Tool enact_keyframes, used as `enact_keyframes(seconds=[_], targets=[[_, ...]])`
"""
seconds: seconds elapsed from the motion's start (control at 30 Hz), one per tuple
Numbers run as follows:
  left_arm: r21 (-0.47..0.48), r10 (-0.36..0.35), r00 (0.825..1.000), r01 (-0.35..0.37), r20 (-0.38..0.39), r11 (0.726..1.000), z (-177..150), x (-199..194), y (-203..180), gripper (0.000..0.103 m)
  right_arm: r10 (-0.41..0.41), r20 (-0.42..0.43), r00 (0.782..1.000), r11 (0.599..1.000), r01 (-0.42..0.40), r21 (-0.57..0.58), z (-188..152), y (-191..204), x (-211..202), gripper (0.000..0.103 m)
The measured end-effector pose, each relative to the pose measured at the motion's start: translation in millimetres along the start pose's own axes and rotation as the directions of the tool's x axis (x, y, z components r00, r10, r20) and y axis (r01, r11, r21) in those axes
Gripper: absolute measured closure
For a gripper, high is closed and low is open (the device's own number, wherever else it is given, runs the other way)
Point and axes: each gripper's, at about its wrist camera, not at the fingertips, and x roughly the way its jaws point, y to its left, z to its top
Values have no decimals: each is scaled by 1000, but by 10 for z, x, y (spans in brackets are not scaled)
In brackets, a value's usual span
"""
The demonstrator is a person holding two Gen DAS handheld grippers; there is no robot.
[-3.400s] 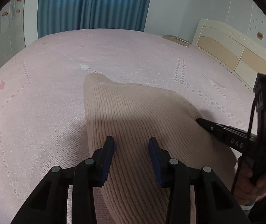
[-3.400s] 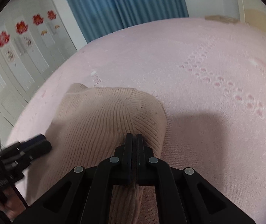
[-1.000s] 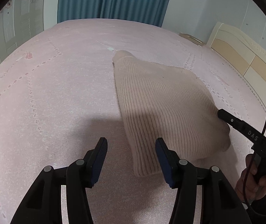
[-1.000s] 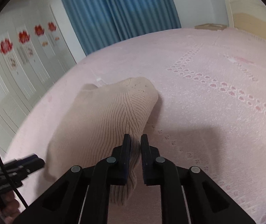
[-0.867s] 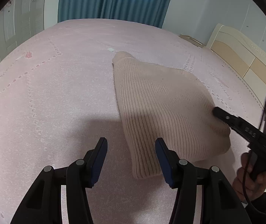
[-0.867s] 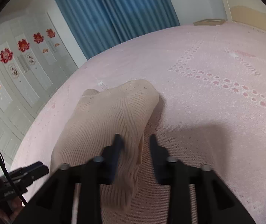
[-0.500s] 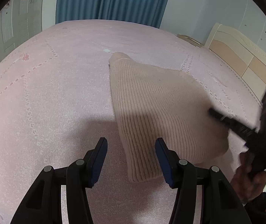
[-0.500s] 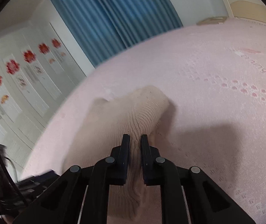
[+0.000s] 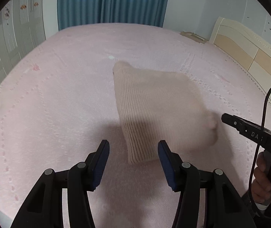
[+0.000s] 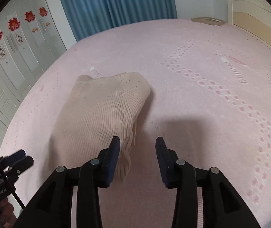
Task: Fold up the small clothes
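1. The left gripper (image 9: 133, 152) is spread wide and holds nothing, poised just short of the near hem of the knit garment (image 9: 154, 110).
2. The ribbed beige garment lies folded into a compact bundle mid-bed on the pink bedspread (image 9: 50, 98).
3. The right gripper (image 10: 137, 153) is likewise released, empty, at the bundle's near right corner.
4. Judging by this, a fold looks just finished; next calls for regrasping an edge or smoothing.

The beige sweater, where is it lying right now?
The beige sweater lies folded on the pink bed cover, about mid-bed. In both views it sits just ahead of the open left gripper and the open right gripper, held by neither.
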Motion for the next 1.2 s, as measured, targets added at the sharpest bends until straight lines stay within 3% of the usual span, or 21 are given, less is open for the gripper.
enact_keyframes(seconds=[0.13, 0.23, 0.3, 0.37, 0.4, 0.73, 1.2], targets=[[-8, 15, 1000, -15, 18, 1000, 24, -388, -84, 52, -55, 19, 998, 998, 56, -17, -21, 51, -471, 45], [-20, 17, 1000, -16, 25, 1000, 55, -640, -156, 45, -68, 41, 997, 997, 70, -32, -41, 118, -852, 40], [-26, 9, 999, -8, 37, 1000, 66, -790, -192, 40, -93, 77, 993, 994, 97, -44, -69, 183, -1110, 30], [-19, 15, 998, -14, 54, 1000, 50, -978, -259, 34, -106, 121, 987, 991, 114, -63, -108, 262, -1325, 11], [-14, 25, 998, -24, 58, 1000, 50, -1049, -298, 33, -113, 133, 985, 990, 123, -68, -124, 285, -1401, 10], [-7, 64, 993, -63, 98, 998, -26, -1625, -469, 29, -79, 139, 987, 993, 90, -74, -315, 373, -2023, 4], [-8, 102, 984, -102, 145, 995, -135, -1882, -577, 29, -105, 155, 982, 992, 115, -57, -493, 348, -2250, 4]])
